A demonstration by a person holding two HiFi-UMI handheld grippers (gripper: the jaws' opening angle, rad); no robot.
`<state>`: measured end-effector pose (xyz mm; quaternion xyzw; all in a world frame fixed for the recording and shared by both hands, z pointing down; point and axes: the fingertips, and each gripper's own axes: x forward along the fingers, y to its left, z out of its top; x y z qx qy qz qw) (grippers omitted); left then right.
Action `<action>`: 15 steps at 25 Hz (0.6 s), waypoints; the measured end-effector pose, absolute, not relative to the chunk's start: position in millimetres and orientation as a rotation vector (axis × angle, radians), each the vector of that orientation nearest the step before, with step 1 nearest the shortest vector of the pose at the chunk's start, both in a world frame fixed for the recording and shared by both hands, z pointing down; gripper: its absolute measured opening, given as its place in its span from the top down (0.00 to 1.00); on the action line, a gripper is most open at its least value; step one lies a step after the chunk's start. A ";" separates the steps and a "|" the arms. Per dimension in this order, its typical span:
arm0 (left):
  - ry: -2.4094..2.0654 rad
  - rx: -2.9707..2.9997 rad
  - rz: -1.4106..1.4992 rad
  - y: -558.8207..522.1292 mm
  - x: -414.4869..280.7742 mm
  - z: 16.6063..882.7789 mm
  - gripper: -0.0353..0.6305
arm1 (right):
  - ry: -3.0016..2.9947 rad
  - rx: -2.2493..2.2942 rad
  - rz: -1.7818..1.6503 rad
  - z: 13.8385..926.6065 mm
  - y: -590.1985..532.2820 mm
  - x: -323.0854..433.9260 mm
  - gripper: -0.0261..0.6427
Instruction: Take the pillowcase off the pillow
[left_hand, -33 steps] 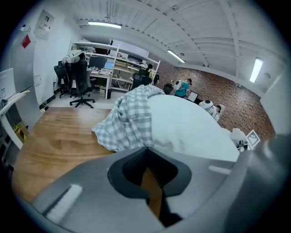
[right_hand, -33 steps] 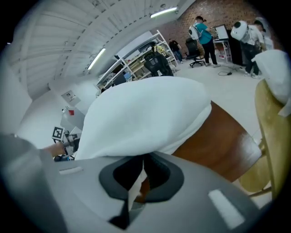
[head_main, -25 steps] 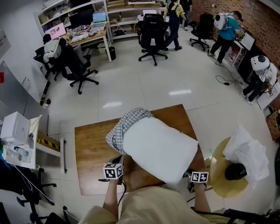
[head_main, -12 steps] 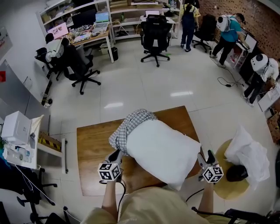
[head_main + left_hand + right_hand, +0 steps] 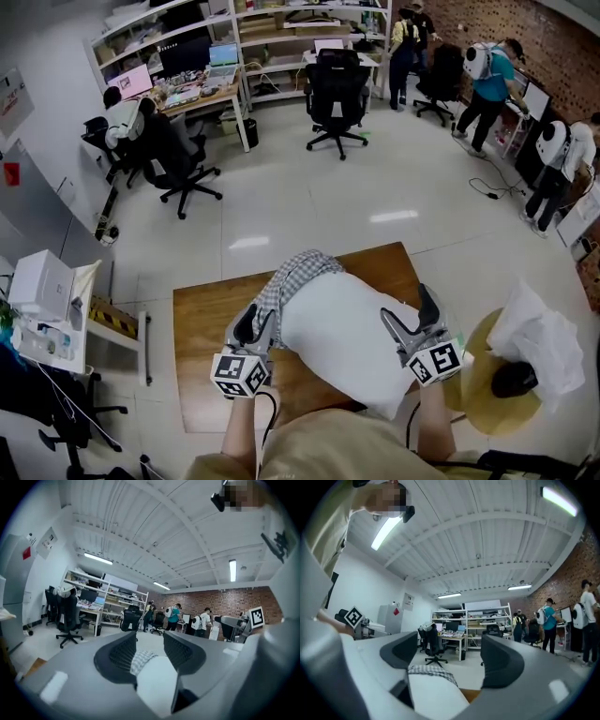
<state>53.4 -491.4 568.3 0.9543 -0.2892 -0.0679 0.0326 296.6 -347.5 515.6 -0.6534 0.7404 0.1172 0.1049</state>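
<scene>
The left tongs (image 5: 150,649) were held partly spread, the jaws having just been opening, and nothing was pinched between the pads. Only the pillow (image 5: 352,342) and its checked pillowcase (image 5: 286,281) were seen beyond the gap. The right tongs (image 5: 454,654) were spread wider, having likewise just been opening, and nothing was held in them either. Both were held up above the wooden worktop (image 5: 202,323), the left just beside the pillow's left edge and the right over its right side. The white pillow was laid across the worktop, with its near end hung over the edge towards the person. The pillowcase was bunched around the pillow's far left end, and most of the pillow was left bare. A round tan stand (image 5: 473,398) bearing a white cloth (image 5: 539,333) was seen to the right of the worktop.
</scene>
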 end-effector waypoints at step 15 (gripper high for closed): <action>-0.985 3.154 -0.158 -470.1 52.1 531.7 0.58 | 3.384 -1.548 -0.032 604.3 -431.5 206.3 0.08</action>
